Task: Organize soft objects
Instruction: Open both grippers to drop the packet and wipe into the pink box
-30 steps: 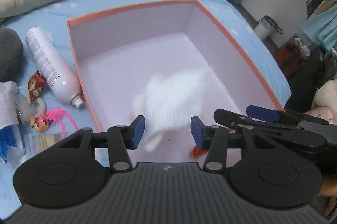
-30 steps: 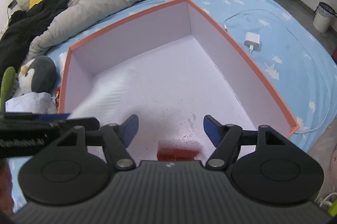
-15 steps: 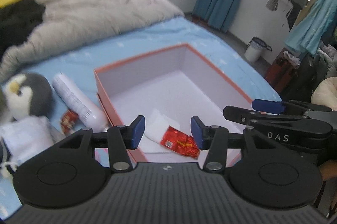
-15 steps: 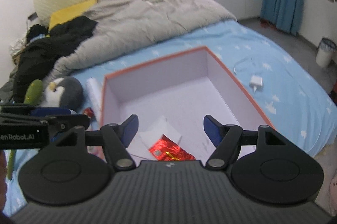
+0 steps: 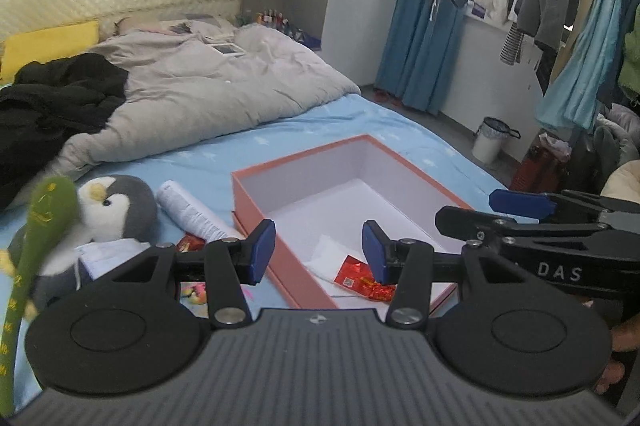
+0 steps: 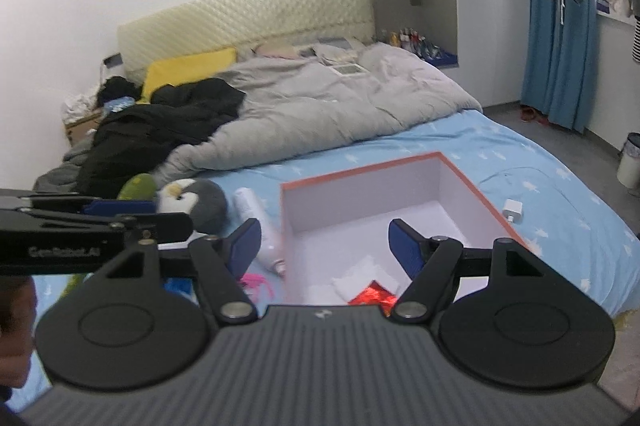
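Observation:
An open orange box point(image 5: 256, 204) point(image 6: 476, 186) with a pale lining lies on the blue bed. Inside it, near the front, are a white cloth point(image 5: 326, 252) point(image 6: 362, 276) and a red foil packet point(image 5: 360, 278) point(image 6: 372, 296). My left gripper point(image 5: 319, 252) is open and empty, raised above the box's near left corner. My right gripper point(image 6: 325, 246) is open and empty, raised over the box's near edge. Left of the box lie a penguin plush point(image 5: 116, 206) point(image 6: 196, 200), a green plush point(image 5: 44, 210) point(image 6: 138, 186) and a white bottle point(image 5: 190, 212) point(image 6: 256, 222).
A grey duvet point(image 5: 208, 82) and black clothes point(image 5: 52, 106) cover the far bed. A white packet point(image 5: 104, 256), a small red packet point(image 5: 192, 244) and a pink feathery toy point(image 6: 256, 280) lie left of the box. A white charger point(image 6: 512, 210) lies right of it. A bin point(image 5: 490, 140) stands on the floor.
The white cloth has dropped from between the left fingers into the box beside the red packet. Both grippers have risen and pulled back from the box, so more of the room shows.

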The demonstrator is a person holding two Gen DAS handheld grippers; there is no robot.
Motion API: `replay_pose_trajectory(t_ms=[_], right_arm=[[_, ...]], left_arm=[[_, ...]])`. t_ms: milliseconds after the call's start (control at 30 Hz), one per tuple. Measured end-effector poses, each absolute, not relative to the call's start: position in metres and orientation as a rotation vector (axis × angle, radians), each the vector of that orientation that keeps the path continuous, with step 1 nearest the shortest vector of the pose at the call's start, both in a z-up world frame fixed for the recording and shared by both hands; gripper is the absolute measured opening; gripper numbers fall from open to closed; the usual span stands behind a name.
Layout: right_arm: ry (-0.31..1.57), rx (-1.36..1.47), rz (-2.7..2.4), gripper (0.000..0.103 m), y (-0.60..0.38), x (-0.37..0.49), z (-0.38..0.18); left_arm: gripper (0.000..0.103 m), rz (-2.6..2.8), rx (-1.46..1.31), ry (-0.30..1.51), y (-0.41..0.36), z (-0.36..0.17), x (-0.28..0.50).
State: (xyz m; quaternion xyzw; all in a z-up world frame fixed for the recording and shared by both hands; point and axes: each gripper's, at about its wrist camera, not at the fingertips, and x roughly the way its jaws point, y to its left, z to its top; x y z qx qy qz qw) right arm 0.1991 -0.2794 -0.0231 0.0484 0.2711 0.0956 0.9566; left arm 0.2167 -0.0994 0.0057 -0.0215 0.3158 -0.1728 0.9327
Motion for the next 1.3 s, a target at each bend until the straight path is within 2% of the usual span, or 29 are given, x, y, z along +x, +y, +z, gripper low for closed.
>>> replay_pose_trajectory(t_ms=[333,1300], right_arm=[[0.514,0.069,0.25,0.073,-0.246,0.153,-0.027],[0.658,0.078,0.386,0.073,-0.174,0.075,-0.079]], left_arm=[[0.054,-0.286,-0.103,0.629,-0.054,0.002,0.165],[0.056,-0.076,-0.235,0.697,0.032,-0.058,0.052]])
